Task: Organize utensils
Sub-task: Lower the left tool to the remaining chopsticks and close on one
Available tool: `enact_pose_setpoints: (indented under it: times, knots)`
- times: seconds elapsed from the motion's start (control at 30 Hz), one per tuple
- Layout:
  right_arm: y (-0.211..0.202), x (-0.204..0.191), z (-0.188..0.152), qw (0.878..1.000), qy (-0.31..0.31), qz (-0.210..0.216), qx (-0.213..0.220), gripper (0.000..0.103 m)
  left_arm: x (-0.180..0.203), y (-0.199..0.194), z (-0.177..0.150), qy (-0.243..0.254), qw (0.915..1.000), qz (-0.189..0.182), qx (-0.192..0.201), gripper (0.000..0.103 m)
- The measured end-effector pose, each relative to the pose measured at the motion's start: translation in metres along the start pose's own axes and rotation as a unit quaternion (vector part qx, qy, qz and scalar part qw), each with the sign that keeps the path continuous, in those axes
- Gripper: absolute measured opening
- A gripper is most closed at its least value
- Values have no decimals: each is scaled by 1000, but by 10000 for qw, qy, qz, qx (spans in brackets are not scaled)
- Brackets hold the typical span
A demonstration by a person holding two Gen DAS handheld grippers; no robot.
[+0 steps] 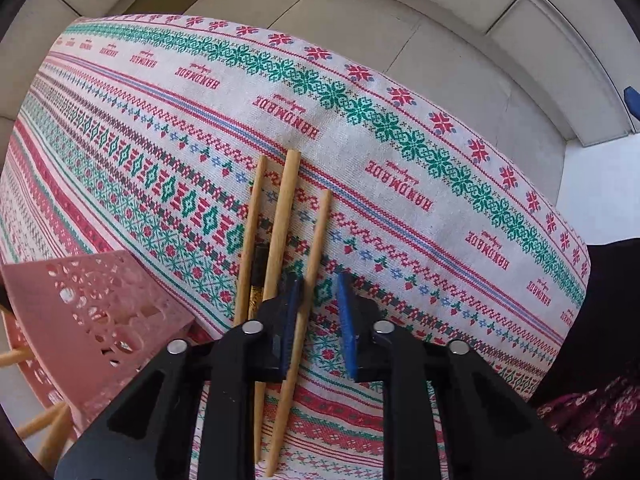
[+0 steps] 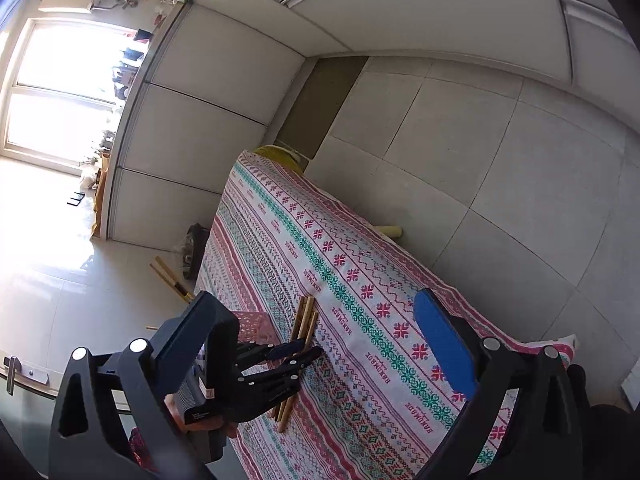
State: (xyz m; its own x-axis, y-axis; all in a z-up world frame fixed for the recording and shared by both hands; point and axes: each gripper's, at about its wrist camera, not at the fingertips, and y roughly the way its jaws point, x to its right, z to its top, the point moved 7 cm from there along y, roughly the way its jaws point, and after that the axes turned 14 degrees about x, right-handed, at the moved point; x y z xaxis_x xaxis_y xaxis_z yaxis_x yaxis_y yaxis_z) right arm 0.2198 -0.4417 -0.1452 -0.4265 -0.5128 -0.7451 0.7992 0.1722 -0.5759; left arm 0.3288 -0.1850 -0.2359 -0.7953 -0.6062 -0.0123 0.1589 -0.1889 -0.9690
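We are at the pick-up step: our left hand-held gripper point(image 1: 318, 308) points down over the chopsticks point(image 1: 286, 216) lying together on the patterned tabletop point(image 1: 400, 208). Its jaws stand visibly apart, one chopstick between them, nothing pinched yet. The right hand-held gripper point(image 2: 316, 340) hangs wide open and empty. Next we must squeeze onto that chopstick, lift, and carry it to the pink perforated basket point(image 1: 104, 312) just beside.

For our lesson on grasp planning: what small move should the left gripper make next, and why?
Probably close the left gripper: one chopstick lies between its pads, which still stand apart, and the pink basket waits beside it.
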Motion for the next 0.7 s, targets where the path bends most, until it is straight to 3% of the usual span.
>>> enact_pose_setpoints:
  times: [0.1,0.2,0.27,0.37,0.5,0.7]
  knots:
    - [13,3,-9,9995,-110,-213,-186,96,9,-5,-17,-205,9985,381,334,5]
    - [31,-1,-27,9976,-329,-422,-447,96,19,-17,-50,-832,9937,250,704,5]
    - [50,-6,-49,9942,-438,-511,-837,94,19,-32,-75,-1319,9856,169,1048,5]
    - [83,-13,-81,9874,-389,-685,-1370,79,12,-74,-109,-2054,9608,40,1861,5]
    - [122,-15,-105,9806,-453,-1262,-1431,41,4,-134,-149,-2548,9214,-22,2935,5]
    - [150,-33,-119,9781,-568,-1596,-1207,36,-6,-179,-155,-2599,8935,-80,3661,5]
